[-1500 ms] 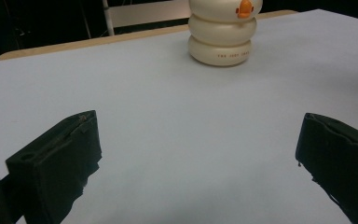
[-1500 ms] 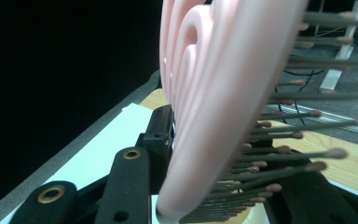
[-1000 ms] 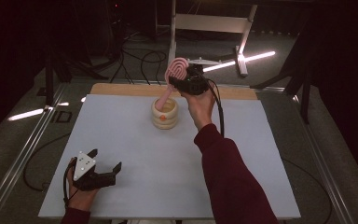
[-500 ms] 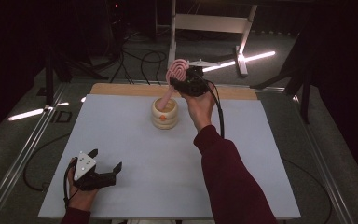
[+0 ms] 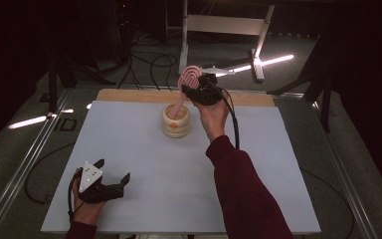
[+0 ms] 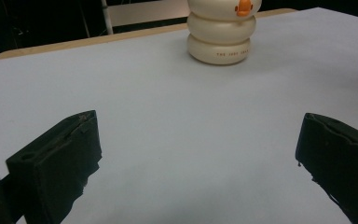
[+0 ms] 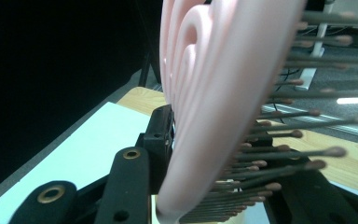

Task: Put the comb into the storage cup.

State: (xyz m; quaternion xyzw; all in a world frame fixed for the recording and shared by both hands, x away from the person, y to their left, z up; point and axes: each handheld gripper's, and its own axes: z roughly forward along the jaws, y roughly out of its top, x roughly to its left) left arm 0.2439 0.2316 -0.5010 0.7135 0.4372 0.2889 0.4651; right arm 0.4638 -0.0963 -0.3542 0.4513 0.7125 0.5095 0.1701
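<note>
A: What is the right tool point(image 5: 195, 88) doing?

B: It is squeezing a pink hairbrush point(image 5: 189, 79) near the top middle of the high view. Its jaws are pressing on the brush head. In the right gripper view the pink brush point(image 7: 205, 93) is standing up in the middle, with its bristles point(image 7: 284, 154) poking out to the right.

A: Where is the handle going?

B: It is pointing down into the cream holder point(image 5: 175, 120), which looks like stacked rings and is sitting just below the brush.

A: And the left tool point(image 5: 110, 175)?

B: It is resting at the lower left of the high view. Its jaws are standing wide open and holding nothing.

A: What is under it all?

B: A white bench point(image 5: 139, 164) with a wooden edge at the far side. The room around it is looking dark, with cables point(image 5: 149, 62) lying on the floor and a bright light strip point(image 5: 273, 60) glowing at the upper right.
</note>
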